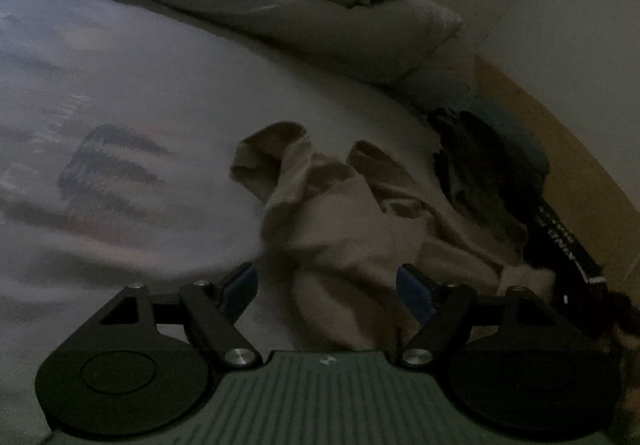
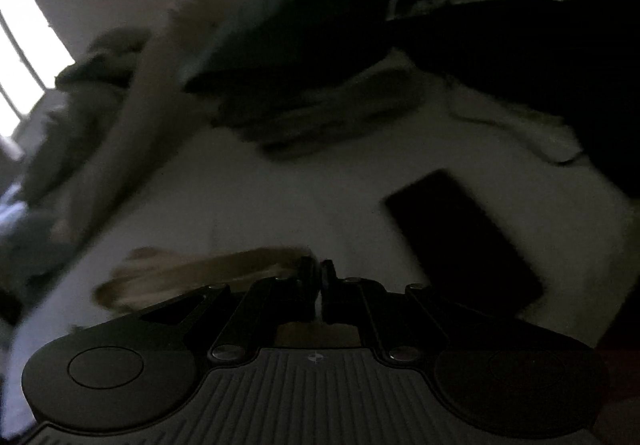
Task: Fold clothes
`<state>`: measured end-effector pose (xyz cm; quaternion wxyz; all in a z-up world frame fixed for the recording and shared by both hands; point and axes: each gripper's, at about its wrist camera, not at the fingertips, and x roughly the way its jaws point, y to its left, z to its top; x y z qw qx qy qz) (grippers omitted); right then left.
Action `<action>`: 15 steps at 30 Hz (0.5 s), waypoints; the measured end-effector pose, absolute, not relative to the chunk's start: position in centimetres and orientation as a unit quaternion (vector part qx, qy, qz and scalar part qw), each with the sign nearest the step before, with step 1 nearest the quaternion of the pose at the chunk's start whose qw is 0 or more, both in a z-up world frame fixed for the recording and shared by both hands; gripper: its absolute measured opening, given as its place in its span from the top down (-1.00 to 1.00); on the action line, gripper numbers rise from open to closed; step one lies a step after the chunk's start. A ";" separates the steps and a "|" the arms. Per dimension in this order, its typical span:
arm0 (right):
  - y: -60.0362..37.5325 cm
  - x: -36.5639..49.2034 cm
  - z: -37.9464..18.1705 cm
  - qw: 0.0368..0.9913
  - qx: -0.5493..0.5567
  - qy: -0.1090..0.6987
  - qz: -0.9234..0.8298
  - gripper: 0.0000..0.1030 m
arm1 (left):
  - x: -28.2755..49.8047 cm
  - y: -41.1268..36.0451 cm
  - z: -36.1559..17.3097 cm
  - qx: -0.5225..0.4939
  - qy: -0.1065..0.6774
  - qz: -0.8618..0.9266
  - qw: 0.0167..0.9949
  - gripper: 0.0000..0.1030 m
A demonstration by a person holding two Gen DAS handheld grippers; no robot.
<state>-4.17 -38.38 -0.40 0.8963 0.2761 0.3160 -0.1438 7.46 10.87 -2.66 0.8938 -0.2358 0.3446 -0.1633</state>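
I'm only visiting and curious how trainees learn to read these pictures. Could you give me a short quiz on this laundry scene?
1. True or false: the left claw stands open.
2. The crumpled garment by the left claw is: A beige, B red, C green.
3. Which claw is shut?
Key: 1 true; 2 A; 3 the right claw.

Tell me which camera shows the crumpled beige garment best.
Left wrist view: the beige garment lies sharp and nearly whole before the open left tongs. The right wrist view shows only a blurred beige streak beside the shut right tongs.
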 end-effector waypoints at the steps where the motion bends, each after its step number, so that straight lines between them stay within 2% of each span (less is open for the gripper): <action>1: -38.6 -4.3 -0.6 0.896 0.269 0.317 -0.157 0.99 | 8.1 11.0 -2.9 -0.241 0.340 -0.164 0.894 -0.59; 5: -39.7 -4.6 0.1 0.905 0.257 0.301 -0.154 0.99 | 11.1 11.2 -4.0 -0.270 0.350 -0.159 0.883 -0.59; 8: -39.3 -4.4 0.9 0.913 0.243 0.294 -0.143 0.98 | 12.8 11.4 -5.2 -0.298 0.359 -0.154 0.871 -0.47; 10: -38.7 -4.2 1.2 0.918 0.235 0.292 -0.130 0.93 | 13.6 11.2 -5.8 -0.305 0.373 -0.156 0.862 -0.02; 11: -38.4 -4.2 1.5 0.920 0.229 0.291 -0.124 0.90 | 13.8 11.1 -5.9 -0.306 0.378 -0.158 0.859 0.12; 12: -38.2 -4.2 1.8 0.923 0.224 0.290 -0.118 0.90 | 13.7 11.0 -5.9 -0.305 0.381 -0.159 0.858 0.55; 15: -36.9 -4.2 1.9 0.932 0.199 0.287 -0.101 0.89 | 13.2 11.6 -5.2 -0.324 0.366 -0.171 0.855 0.73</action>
